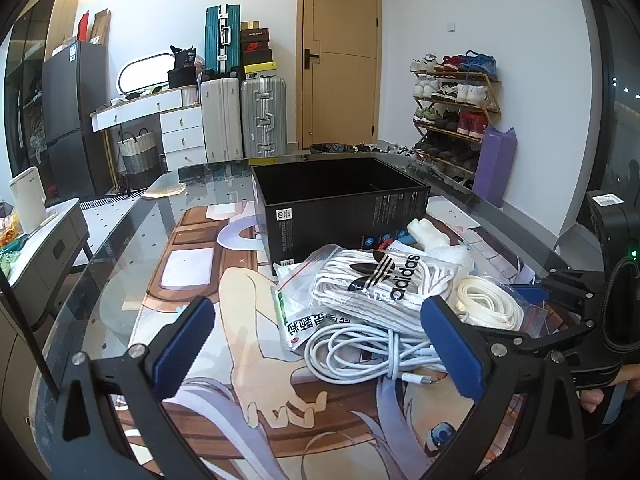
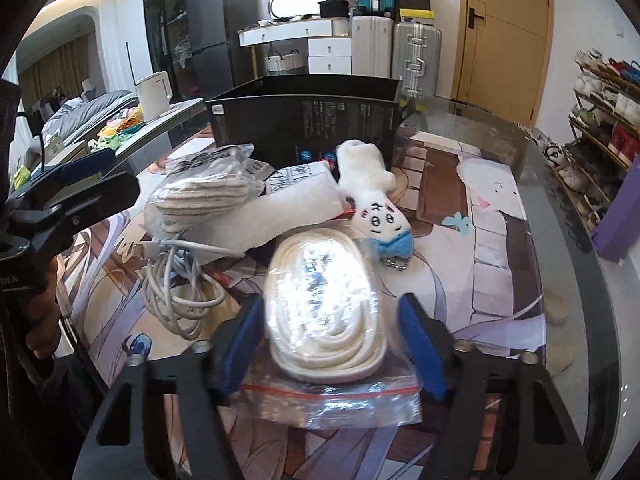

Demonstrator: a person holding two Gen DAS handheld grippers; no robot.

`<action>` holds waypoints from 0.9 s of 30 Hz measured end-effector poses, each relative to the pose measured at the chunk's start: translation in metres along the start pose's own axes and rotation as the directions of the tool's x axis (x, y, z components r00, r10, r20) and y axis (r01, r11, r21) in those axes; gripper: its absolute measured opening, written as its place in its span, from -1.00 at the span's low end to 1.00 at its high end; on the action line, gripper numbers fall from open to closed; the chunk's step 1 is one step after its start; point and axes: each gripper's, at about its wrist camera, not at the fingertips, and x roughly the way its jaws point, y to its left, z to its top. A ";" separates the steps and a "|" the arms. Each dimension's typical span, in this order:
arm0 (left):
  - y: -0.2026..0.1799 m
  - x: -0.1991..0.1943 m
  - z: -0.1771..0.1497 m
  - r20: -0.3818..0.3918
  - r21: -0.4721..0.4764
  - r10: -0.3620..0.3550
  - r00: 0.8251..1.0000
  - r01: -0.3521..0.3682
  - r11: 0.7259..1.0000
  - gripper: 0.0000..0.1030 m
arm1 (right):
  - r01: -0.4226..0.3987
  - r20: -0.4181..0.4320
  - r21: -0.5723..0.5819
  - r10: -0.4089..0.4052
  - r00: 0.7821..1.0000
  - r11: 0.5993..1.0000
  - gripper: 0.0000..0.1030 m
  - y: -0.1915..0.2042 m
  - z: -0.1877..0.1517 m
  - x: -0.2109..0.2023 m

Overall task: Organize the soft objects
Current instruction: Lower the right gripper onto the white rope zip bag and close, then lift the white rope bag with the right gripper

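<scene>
Nearest, the right gripper (image 2: 330, 344) straddles a zip bag (image 2: 328, 396) of coiled cream laces (image 2: 324, 300), jaws wide on either side; whether the pads touch it I cannot tell. Beside it the left gripper (image 1: 316, 344) hovers spread over a white cable (image 1: 352, 354), holding nothing. Beyond lie an adidas bag (image 1: 376, 284), a striped sock bag (image 2: 204, 196) and a plush (image 2: 376, 196), all heaped before the black box (image 1: 340, 200) on the glass table (image 1: 132, 216).

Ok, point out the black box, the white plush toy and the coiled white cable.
black box (image 1: 320, 216), left wrist view, front wall.
white plush toy (image 2: 374, 200), right wrist view, its body.
coiled white cable (image 1: 348, 354), left wrist view, coil's middle.
</scene>
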 end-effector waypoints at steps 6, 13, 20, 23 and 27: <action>-0.001 -0.001 0.001 -0.006 0.001 0.005 1.000 -0.005 1.000 1.00 | -0.005 0.014 0.007 0.005 1.000 1.000 -0.13 -0.004 -0.005 -0.007; 0.001 -0.001 0.001 -0.012 -0.008 -0.002 1.000 0.002 1.000 1.00 | -0.004 0.038 0.007 0.004 0.999 1.000 -0.22 -0.005 -0.012 -0.018; -0.001 0.001 0.001 -0.029 -0.001 -0.020 0.999 0.020 1.000 1.00 | -0.003 0.101 0.014 0.002 0.995 1.000 -0.22 -0.007 -0.013 -0.037; -0.003 0.000 0.002 -0.036 -0.002 -0.036 0.999 0.036 0.999 1.00 | -0.001 0.132 0.017 -0.001 0.991 1.000 -0.22 -0.008 -0.013 -0.045; -0.008 0.002 0.003 -0.047 0.006 -0.049 0.998 0.049 0.999 1.00 | 0.006 0.170 0.024 -0.010 0.985 1.000 -0.22 -0.010 -0.012 -0.053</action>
